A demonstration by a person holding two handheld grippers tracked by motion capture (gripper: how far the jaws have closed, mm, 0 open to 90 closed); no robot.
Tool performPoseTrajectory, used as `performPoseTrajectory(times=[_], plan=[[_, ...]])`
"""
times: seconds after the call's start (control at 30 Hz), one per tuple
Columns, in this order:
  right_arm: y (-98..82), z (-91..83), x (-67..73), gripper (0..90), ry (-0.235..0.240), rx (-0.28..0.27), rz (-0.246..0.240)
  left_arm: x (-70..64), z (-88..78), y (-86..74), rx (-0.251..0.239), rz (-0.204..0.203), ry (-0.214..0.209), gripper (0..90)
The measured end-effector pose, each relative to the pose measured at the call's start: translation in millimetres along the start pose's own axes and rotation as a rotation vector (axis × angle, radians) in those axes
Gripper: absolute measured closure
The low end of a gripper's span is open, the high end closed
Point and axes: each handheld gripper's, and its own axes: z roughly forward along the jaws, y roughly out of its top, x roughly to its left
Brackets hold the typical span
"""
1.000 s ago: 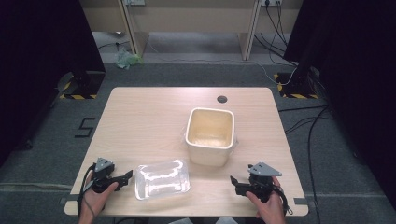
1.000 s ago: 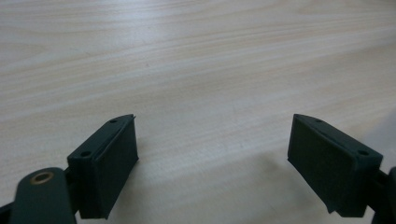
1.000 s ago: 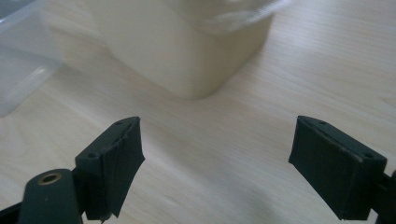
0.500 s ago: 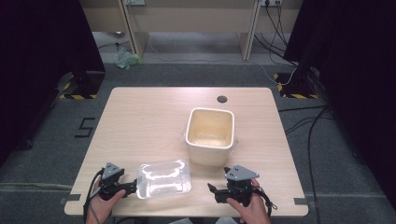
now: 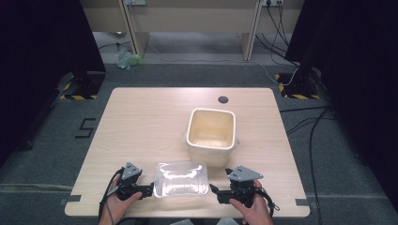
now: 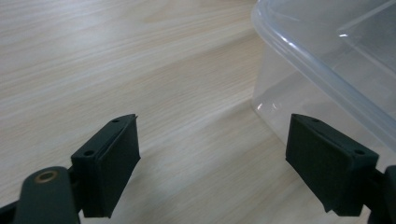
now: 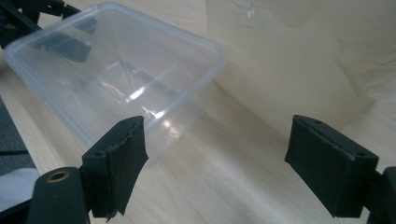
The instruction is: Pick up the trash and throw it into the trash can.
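Note:
A clear plastic container (image 5: 180, 179) lies near the table's front edge, with a cream tub (image 5: 211, 133) just behind it. My left gripper (image 5: 146, 190) is at the container's left end, its jaws open and lately narrowed a little. In the left gripper view only bare wood lies between the jaws of the left gripper (image 6: 212, 135), and the container (image 6: 327, 60) stands beside the right one. My right gripper (image 5: 215, 192) is just off the container's right end, open, its jaws also closing slightly. Nothing is between the jaws of the right gripper (image 7: 215, 135); the container (image 7: 116, 70) and tub (image 7: 289, 60) lie ahead.
The wooden table (image 5: 150, 126) has a small dark hole (image 5: 223, 99) near its far edge. The front edge runs just below both hands. Desks, cables and dark curtains surround the table on the grey floor.
Both hands have moved inward toward the clear container, the left one rightward and the right one leftward. The container and the tub have stayed in place.

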Motion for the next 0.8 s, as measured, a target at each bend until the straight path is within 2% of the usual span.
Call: performPoseTrajectory(times=[0.13,0.3,0.37,0.53,0.63,0.7,0.73,0.8], plan=[[-0.1,-2.1,-1.7,19.9,-0.001,-0.010,0.011,-11.1,4.4,3.0,0.012,0.031,-0.023,17.0],[-0.3,-0.5,-2.8,19.9,0.017,-0.016,0.036,-22.3,7.0,1.2,0.023,0.051,-0.054,17.1],[-1.2,3.8,-4.7,19.9,0.038,-0.007,0.057,-30.0,8.9,2.6,0.025,0.069,-0.067,17.1],[-2.1,11.4,-12.7,19.0,0.068,0.010,0.111,-35.8,14.7,9.9,0.018,0.084,-0.075,17.2],[-4.2,14.9,-16.2,18.0,0.098,0.017,0.154,-39.4,17.3,12.8,0.009,0.083,-0.085,17.8],[-6.6,17.1,-17.4,18.1,0.135,0.017,0.189,-42.0,18.7,13.5,0.005,0.074,-0.103,17.9],[-7.6,18.0,-17.0,15.8,0.141,0.016,0.204,-43.3,19.6,13.6,0.005,0.072,-0.109,18.2],[-8.5,17.6,-15.9,15.3,0.131,0.015,0.202,-45.4,20.5,14.0,0.012,0.081,-0.100,18.8]])
